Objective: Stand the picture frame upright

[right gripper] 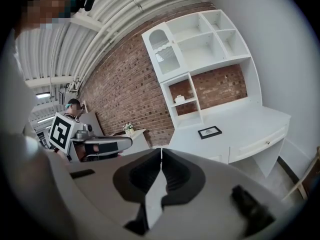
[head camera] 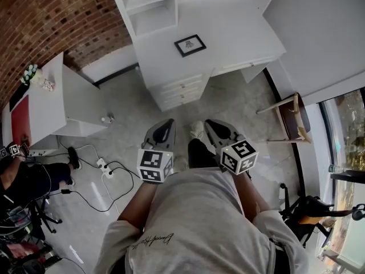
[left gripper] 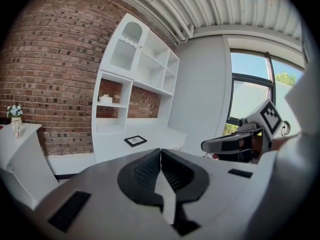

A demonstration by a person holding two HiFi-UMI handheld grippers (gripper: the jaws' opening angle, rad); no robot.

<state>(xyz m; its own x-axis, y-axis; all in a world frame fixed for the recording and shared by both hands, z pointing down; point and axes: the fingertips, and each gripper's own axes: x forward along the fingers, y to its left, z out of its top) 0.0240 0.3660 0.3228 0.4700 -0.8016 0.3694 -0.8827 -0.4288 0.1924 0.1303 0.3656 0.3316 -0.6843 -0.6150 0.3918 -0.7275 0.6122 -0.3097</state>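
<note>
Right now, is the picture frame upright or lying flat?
Lying flat: the picture frame rests face up on the white desk, its whole front visible from above.

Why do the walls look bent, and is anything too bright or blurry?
Head view: evenly lit, brick wall bowed at the edges. Left gripper view: fisheye bends the shelves, window brightest. Right gripper view: dark round border, picture frame small but sharp.

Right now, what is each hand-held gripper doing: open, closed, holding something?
Left hand-held gripper: closed, holding nothing.
Right hand-held gripper: closed, holding nothing.
</note>
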